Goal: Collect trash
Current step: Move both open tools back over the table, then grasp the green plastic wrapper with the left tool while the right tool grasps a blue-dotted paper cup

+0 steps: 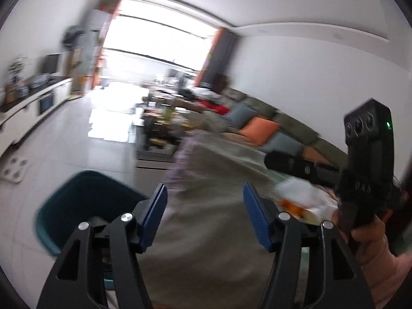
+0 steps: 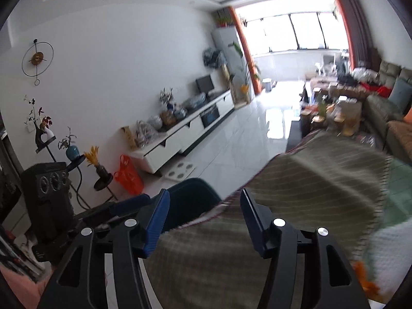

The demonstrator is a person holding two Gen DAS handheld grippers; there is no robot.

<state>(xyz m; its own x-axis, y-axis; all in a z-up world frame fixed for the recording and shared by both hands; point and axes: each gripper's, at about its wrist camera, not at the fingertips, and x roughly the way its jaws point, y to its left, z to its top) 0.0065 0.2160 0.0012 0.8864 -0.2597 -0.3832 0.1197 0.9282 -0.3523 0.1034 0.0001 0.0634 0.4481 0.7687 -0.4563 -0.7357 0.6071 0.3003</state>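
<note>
Left wrist view, L to R: white glossy tile floor [image 1: 77, 139] runs open along the low white TV cabinet [image 1: 38, 97] toward the bright window, w/ plenty of free room on that side. Teal plastic trash bin [image 1: 77, 200] stands on the floor at lower left, its near rim partly behind the left gripper [image 1: 204, 206]. That gripper's blue-padded jaws are spread apart w/ nothing between them, only the grey-beige striped cloth [image 1: 206, 231] on the table behind. Cloth's left edge hangs just beside the bin. Further R, crumpled white paper w/ orange bits [image 1: 301, 200] lies on the cloth, near the right gripper's black body and the hand [image 1: 370, 242] holding it; frame is motion-blurred.

Right wrist view, L to R: black camera block of the left gripper [image 2: 49, 193], orange plastic bag [image 2: 128, 175] on the floor by the cabinet, then the bin [image 2: 188, 200] just beyond the cloth's edge. Right gripper [image 2: 204, 207] jaws are released, empty, over the cloth [image 2: 309, 193]. White paper [image 2: 386, 247] w/ orange scraps sits at far R, near the frame edge. Grey-green sofa [image 2: 381, 108] borders the R side.
</note>
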